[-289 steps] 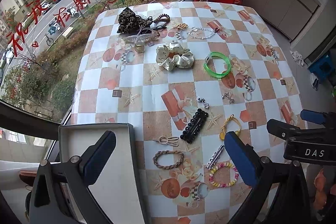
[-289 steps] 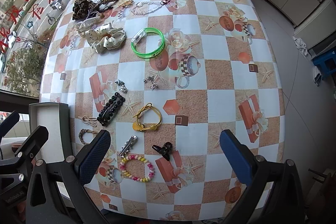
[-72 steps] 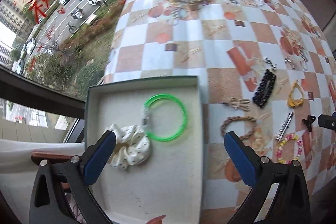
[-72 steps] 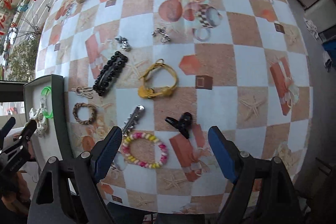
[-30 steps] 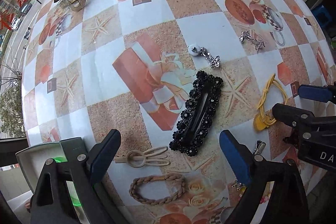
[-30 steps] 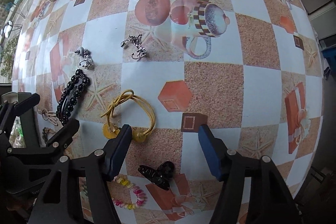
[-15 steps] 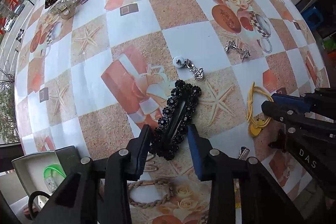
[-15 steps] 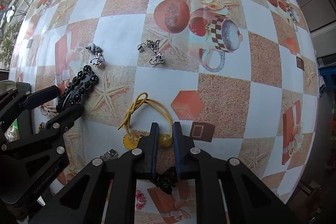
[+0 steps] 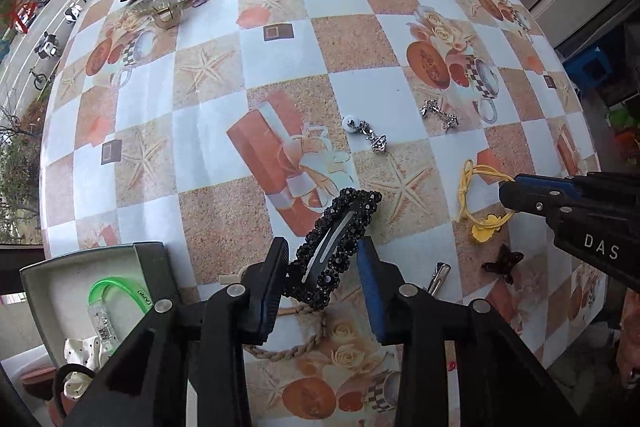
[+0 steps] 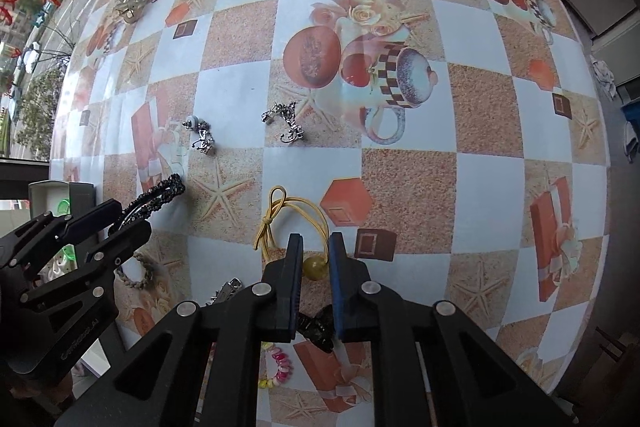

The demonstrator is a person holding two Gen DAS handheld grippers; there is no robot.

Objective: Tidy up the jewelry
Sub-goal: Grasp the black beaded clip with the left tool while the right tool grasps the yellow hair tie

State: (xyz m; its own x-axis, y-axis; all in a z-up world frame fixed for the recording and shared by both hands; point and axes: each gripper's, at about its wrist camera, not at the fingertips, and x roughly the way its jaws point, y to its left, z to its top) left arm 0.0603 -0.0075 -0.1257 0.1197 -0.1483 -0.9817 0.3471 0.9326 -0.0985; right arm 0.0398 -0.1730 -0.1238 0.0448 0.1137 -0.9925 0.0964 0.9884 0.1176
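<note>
My left gripper (image 9: 322, 277): jaws just closed, now clamped on black beaded hair clip (image 9: 334, 247), clip tilted, far end up off checkered surface (image 9: 352, 43). My right gripper (image 10: 314, 261): jaws just closed, narrow, pinching bead of yellow hair tie (image 10: 294, 223), loop trailing on surface. Grey box (image 9: 154, 267) at left edge holds green bangle (image 9: 116, 293) and white scrunchie (image 9: 80, 361).

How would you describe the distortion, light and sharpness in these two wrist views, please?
Left wrist: strong fisheye bulge curving the checked tablecloth, dark corners, soft daylight, no hard shadows; the black clip is sharp. Right wrist: the same bulge, mild sheen on the cloth, a slightly soft yellow band, and edges dimming.
</note>
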